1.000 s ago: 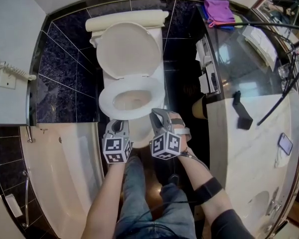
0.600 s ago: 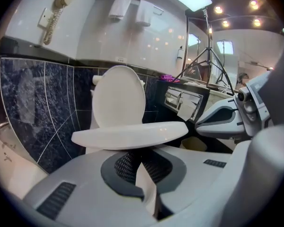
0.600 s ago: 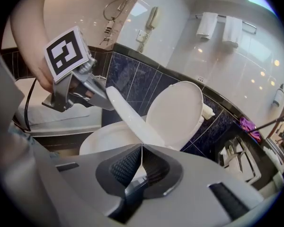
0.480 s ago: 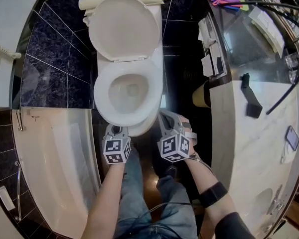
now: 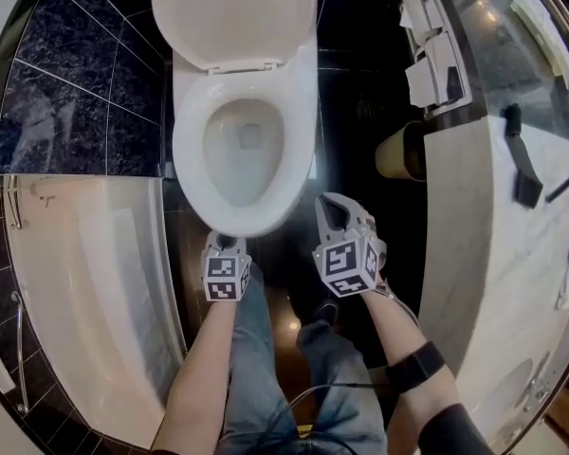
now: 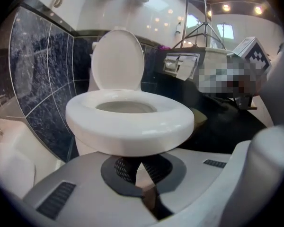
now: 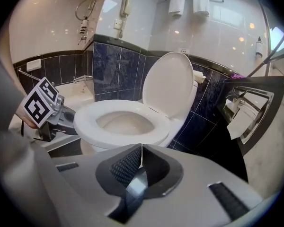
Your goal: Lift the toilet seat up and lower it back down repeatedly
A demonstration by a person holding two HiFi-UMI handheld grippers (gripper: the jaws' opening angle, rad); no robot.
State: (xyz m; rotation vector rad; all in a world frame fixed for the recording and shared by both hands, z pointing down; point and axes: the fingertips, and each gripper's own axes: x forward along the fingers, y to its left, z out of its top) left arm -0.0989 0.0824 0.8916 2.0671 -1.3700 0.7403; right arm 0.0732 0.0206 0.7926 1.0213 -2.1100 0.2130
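The jaws of the left gripper [image 6: 139,161] are closed, pad against pad, and nothing is between them. Their tips are under the front edge of the seat [image 6: 130,122]; I cannot tell whether they touch it. The jaws of the right gripper [image 7: 141,148] have just been closing and now stand together, also with nothing between them. This gripper is beside the right front of the seat and apart from it, over the dark floor [image 5: 360,188].

The seat lies down flat on the bowl [image 6: 83,148]. The lid [image 6: 118,63] stands upright behind it. In the head view both grippers point toward the toilet, the left one at the seat's front edge. A white tub [image 5: 85,282] is to the left of the toilet, and a pale counter [image 5: 512,254] is to the right.
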